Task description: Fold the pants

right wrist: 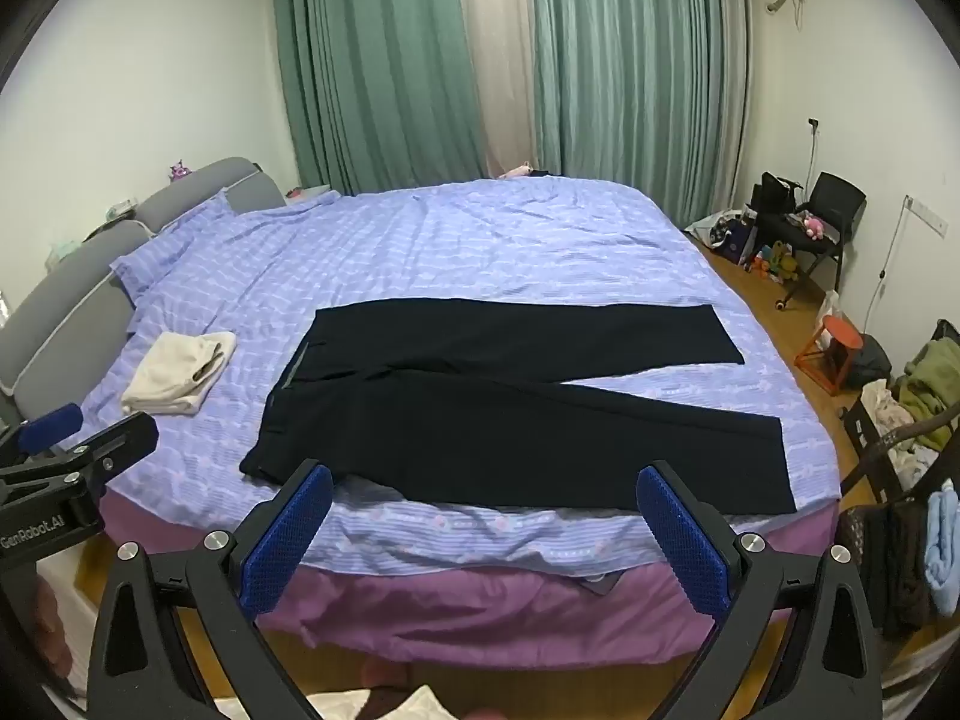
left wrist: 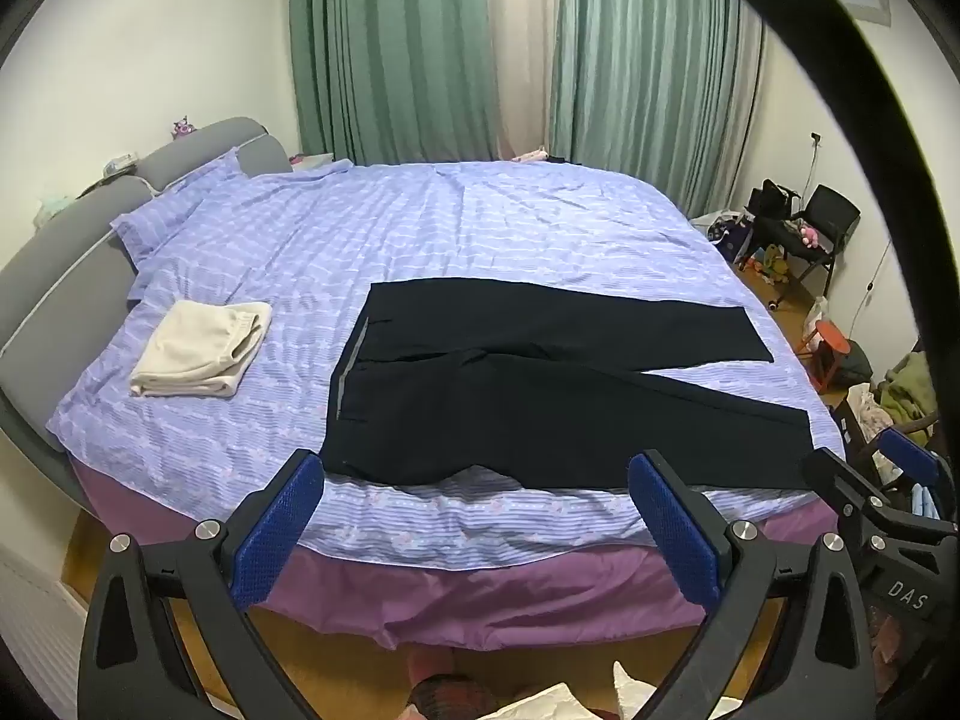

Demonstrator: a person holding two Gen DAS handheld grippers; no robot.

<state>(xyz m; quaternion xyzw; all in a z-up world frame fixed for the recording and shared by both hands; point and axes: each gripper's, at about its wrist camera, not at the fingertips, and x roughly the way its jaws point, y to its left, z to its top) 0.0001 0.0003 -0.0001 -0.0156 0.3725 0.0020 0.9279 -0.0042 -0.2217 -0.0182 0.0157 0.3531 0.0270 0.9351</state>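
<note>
Black pants (left wrist: 540,396) lie spread flat on the bed, waistband to the left, both legs running right and slightly parted. In the right wrist view the same pants (right wrist: 516,408) fill the middle of the bed. My left gripper (left wrist: 477,480) hovers open over the bed's near edge, short of the pants, with nothing between its blue pads. My right gripper (right wrist: 485,489) is also open and empty, held above the near edge beside the left one. The right gripper (left wrist: 870,468) shows at the right of the left wrist view.
A folded cream garment (left wrist: 201,349) rests left of the pants. The bed (left wrist: 420,228) has a purple striped sheet and a grey headboard (left wrist: 54,276) at left. Green curtains hang behind. A chair (right wrist: 822,216), toys and a red stool (right wrist: 837,345) crowd the floor at right.
</note>
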